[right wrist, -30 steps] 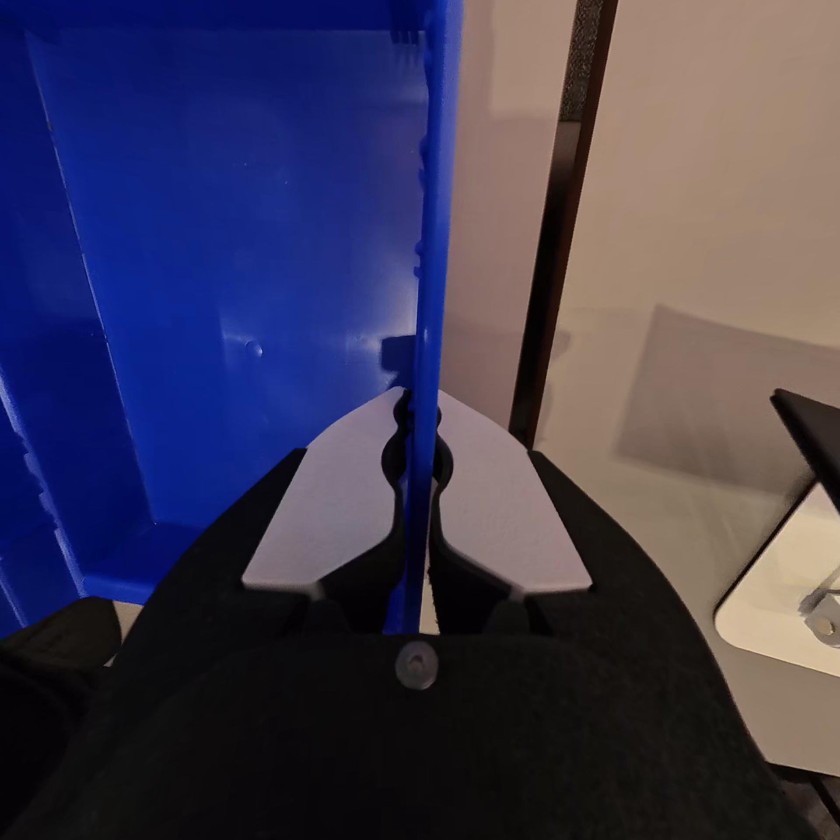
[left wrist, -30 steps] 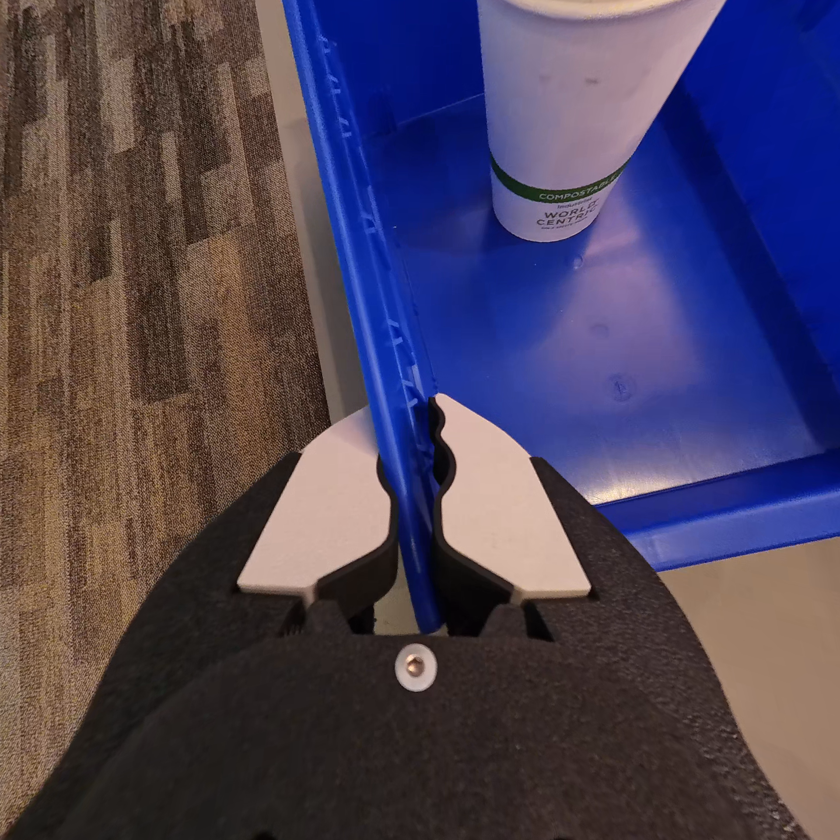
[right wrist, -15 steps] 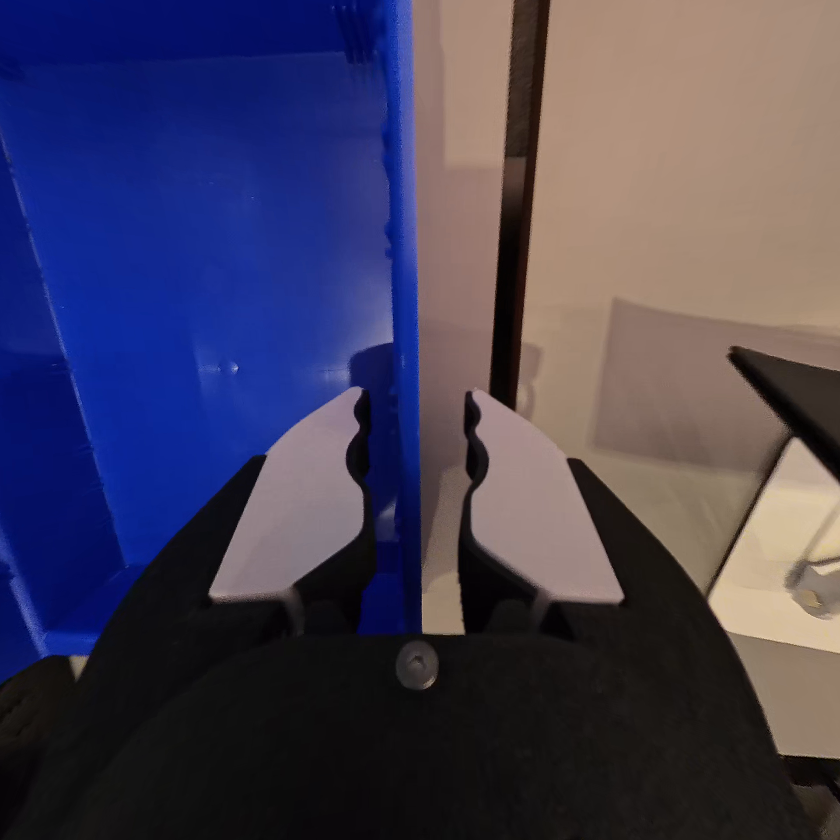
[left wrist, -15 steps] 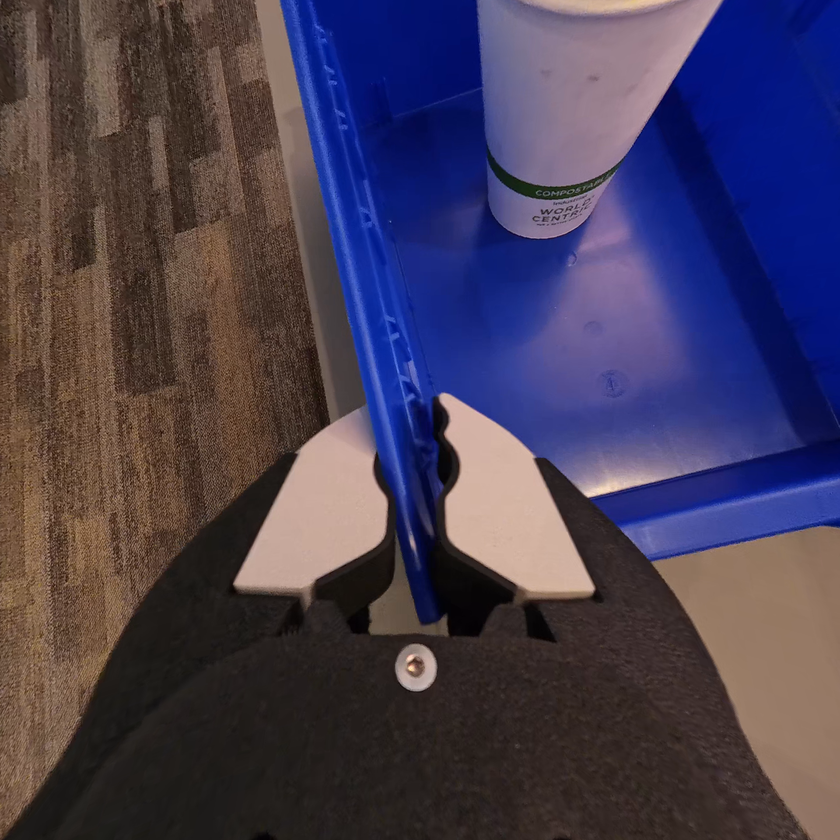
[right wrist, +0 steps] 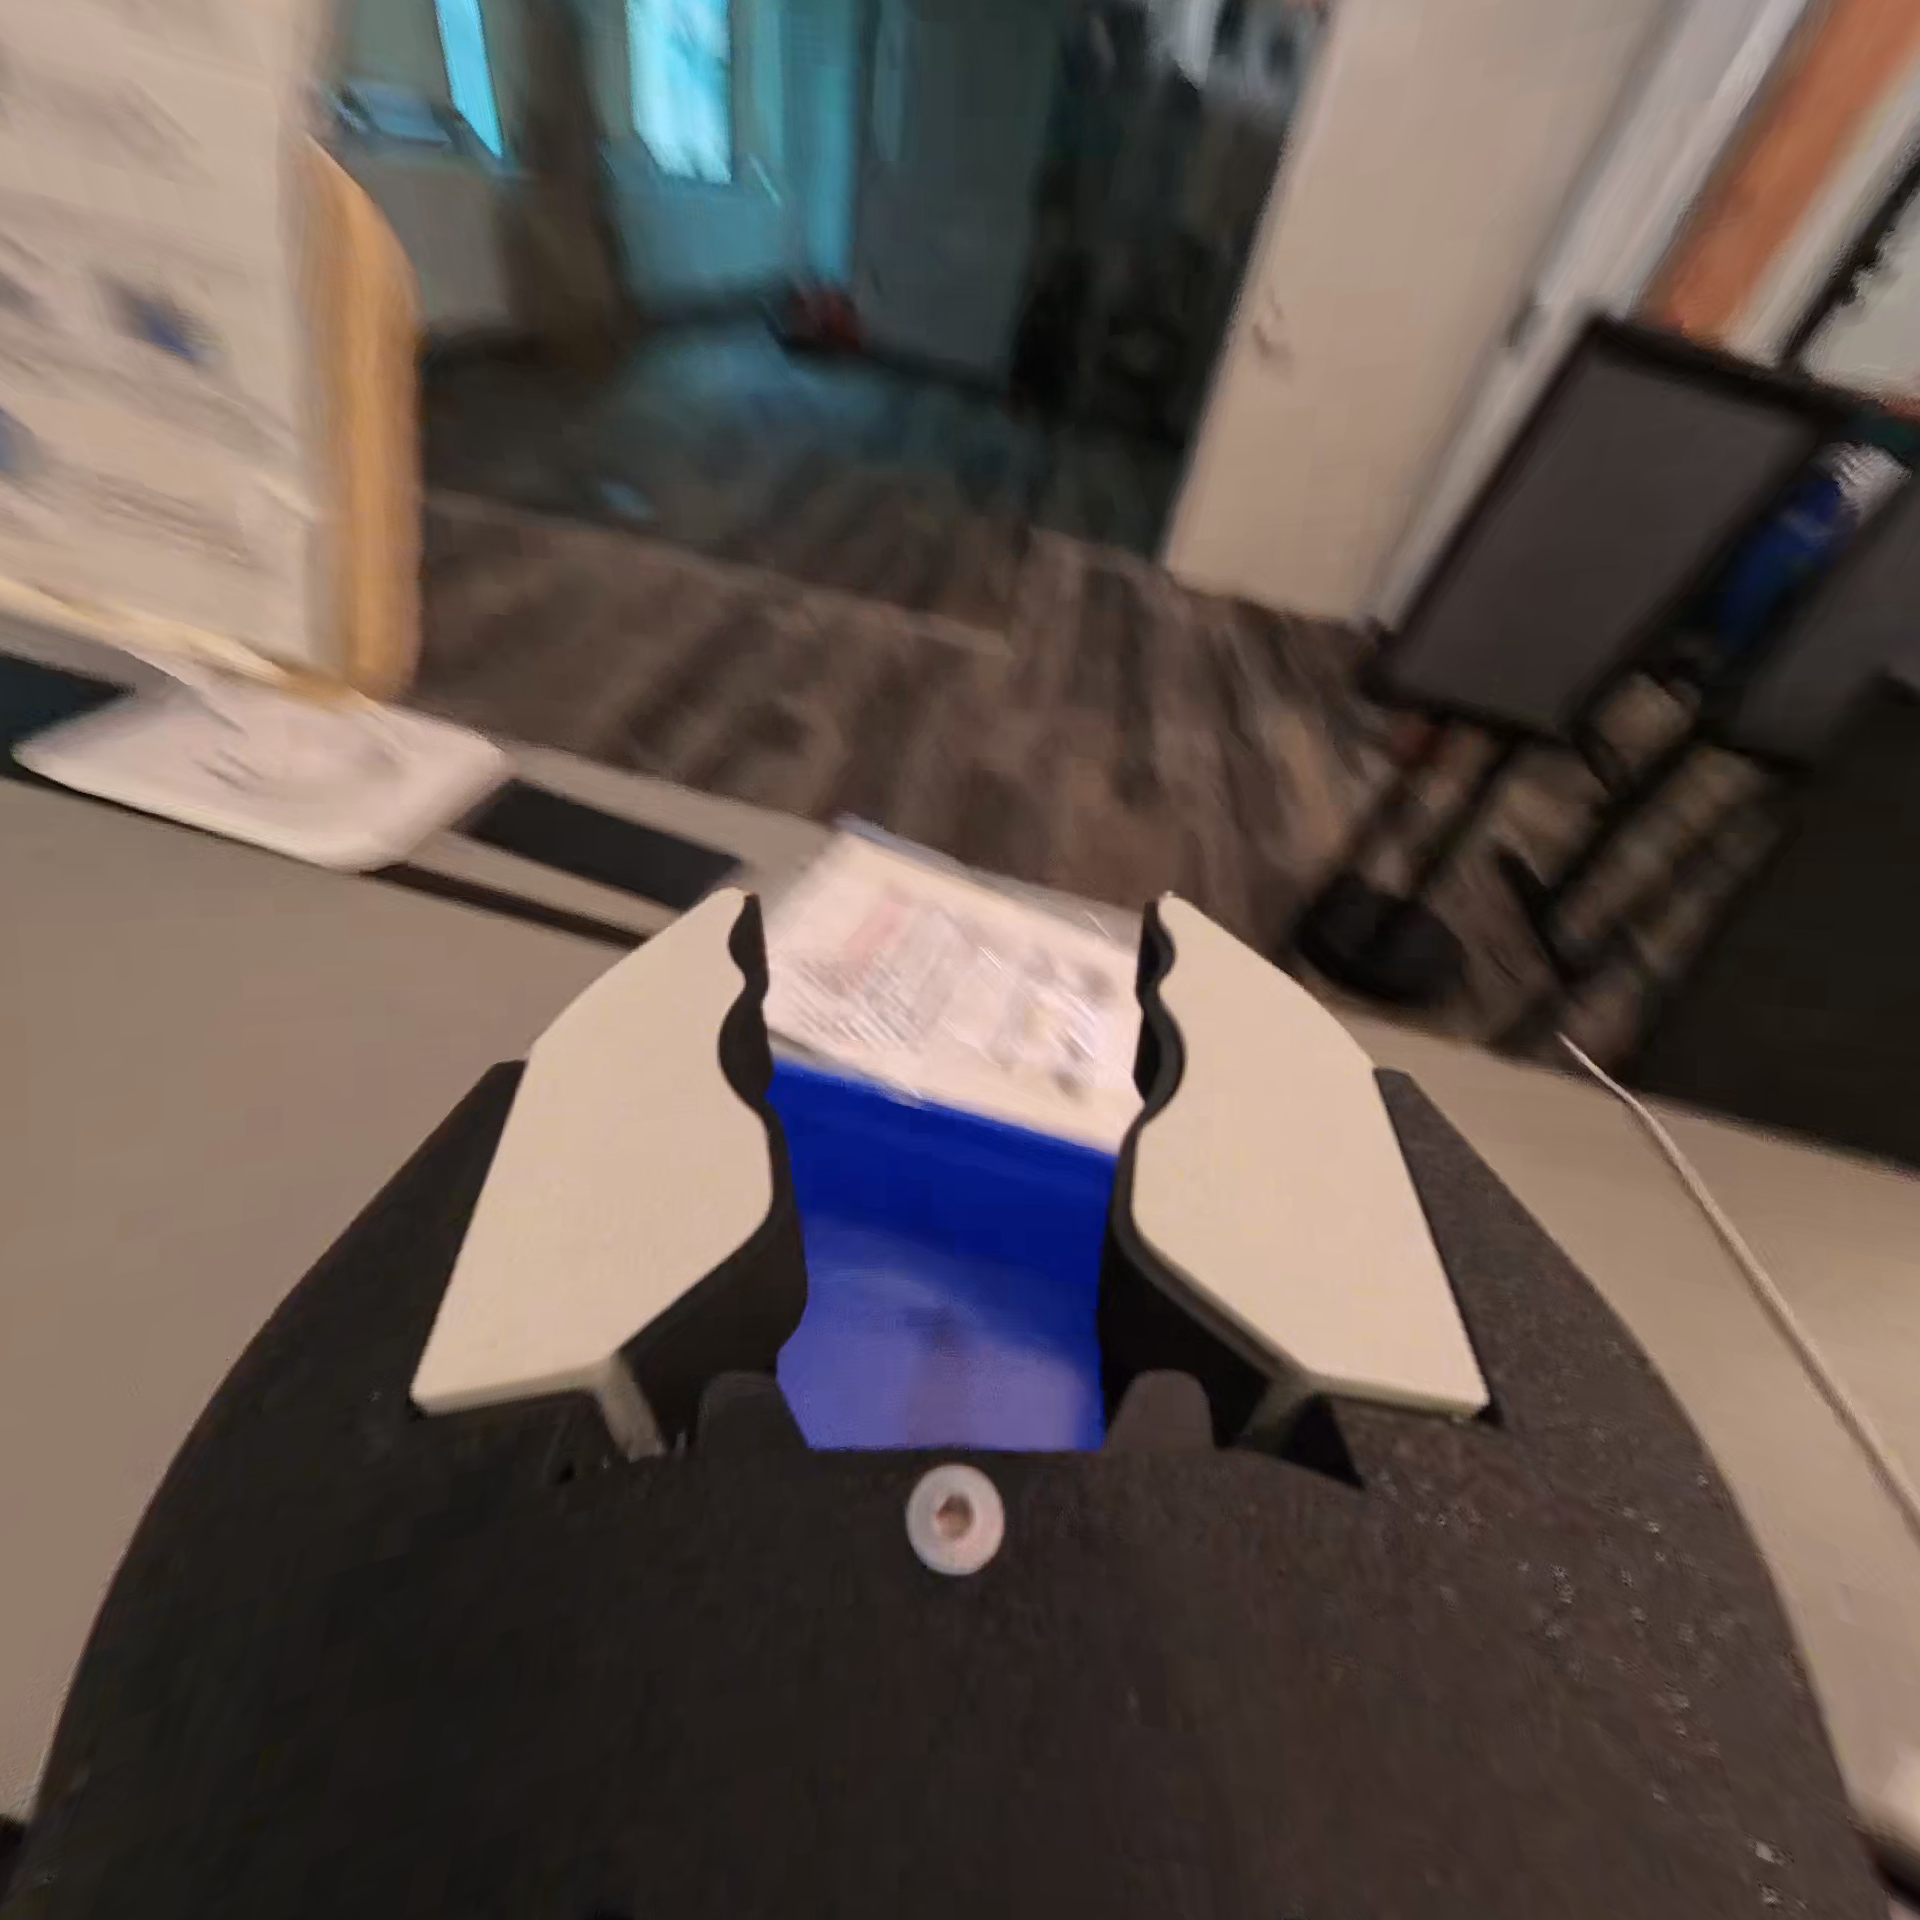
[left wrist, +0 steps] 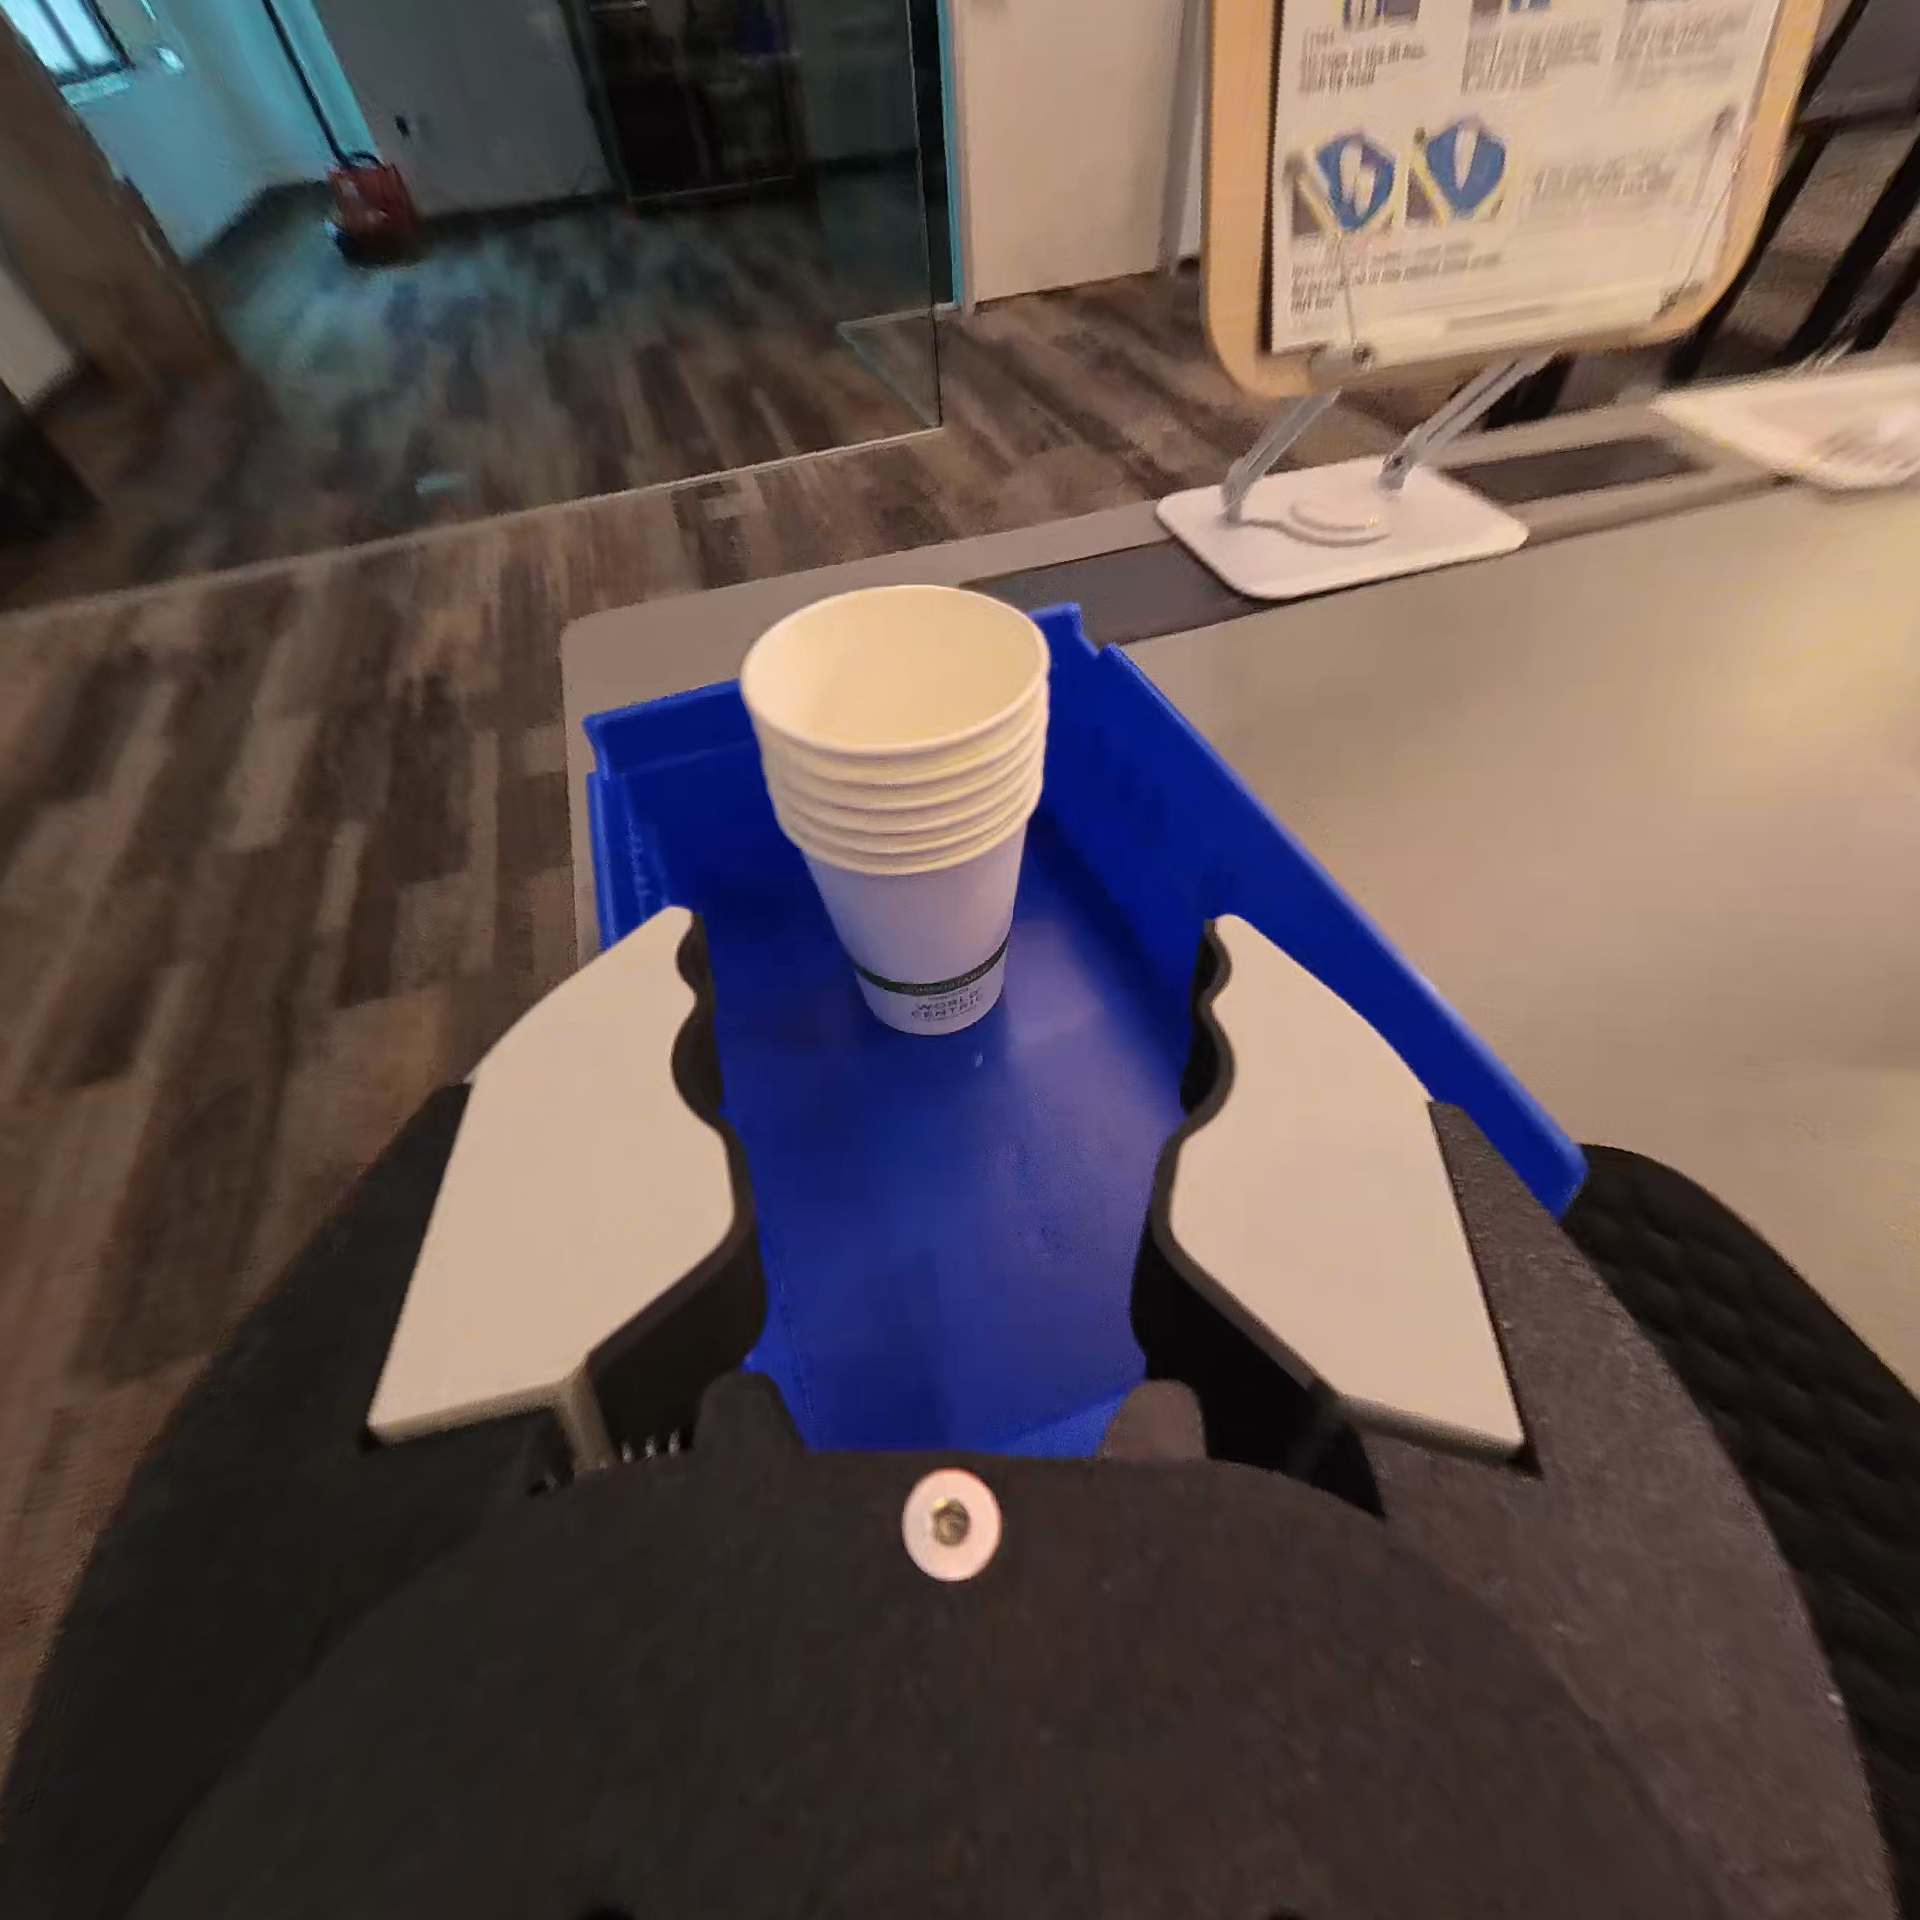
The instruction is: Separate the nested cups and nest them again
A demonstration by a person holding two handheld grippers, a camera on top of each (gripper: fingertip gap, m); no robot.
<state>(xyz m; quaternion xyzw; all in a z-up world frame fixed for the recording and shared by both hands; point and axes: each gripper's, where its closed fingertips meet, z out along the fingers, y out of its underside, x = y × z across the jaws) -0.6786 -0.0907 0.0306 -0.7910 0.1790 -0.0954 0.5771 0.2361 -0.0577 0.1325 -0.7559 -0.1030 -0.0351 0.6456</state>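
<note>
Left wrist view: the left gripper [left wrist: 945, 1049] hangs wide open and empty over the near end of the blue bin [left wrist: 1340, 935]; the stack of cups [left wrist: 904, 790] stands upright inside, toward the bin's far end. Better to grip the bottom cup low and level.

Right wrist view, blurred: the right gripper [right wrist: 948, 997] is wide open, empty, above the bin [right wrist: 935, 1174]; no cups show. It should take the top rim lightly.

Left gripper [left wrist: 951, 930] jaws spread wide, empty. Ahead: nested stack of white paper cups [left wrist: 902, 790] upright in blue plastic bin [left wrist: 1299, 904] on grey table [left wrist: 1610, 831].
</note>
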